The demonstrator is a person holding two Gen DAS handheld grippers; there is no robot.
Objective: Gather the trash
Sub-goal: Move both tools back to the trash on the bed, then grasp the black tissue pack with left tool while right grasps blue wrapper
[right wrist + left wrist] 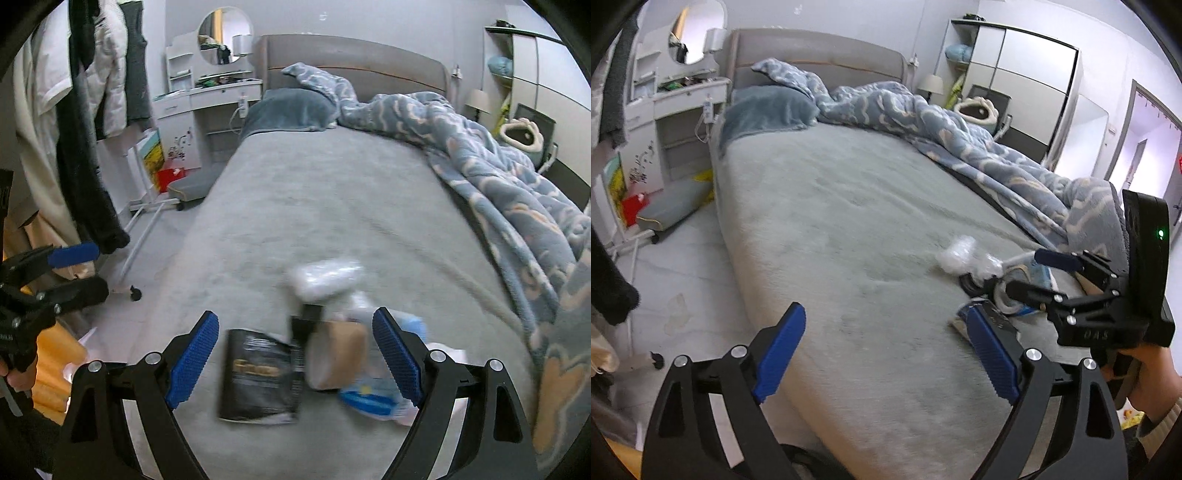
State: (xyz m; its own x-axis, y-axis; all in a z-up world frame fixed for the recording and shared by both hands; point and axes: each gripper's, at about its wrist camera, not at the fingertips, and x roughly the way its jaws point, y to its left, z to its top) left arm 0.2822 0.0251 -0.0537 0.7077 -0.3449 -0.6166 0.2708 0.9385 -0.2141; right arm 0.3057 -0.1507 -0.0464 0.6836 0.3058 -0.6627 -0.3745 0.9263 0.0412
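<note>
The right gripper [295,354] hangs wide open over a black packet [258,380], a brown tape roll [338,354] and a crumpled plastic wrapper [325,277] on the grey bed [314,206].

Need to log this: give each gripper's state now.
Left gripper: open, fingers empty, over the bed.
Right gripper: open, holding nothing, above the trash pile.

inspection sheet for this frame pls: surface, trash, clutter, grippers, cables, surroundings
surface: bed, grey sheet, mostly bare.
job's things: trash heaped near the foot: black packet, tape roll, clear wrap, blue-white bag; all blurred.
clutter: duvet bunched along one side, pillow at the headboard.
grippers: left gripper open, empty; right gripper open over the trash, gripping nothing.
cables: white cable hanging at the dresser.
surroundings: dresser with mirror, clothes rack, wardrobe, lamp.
</note>
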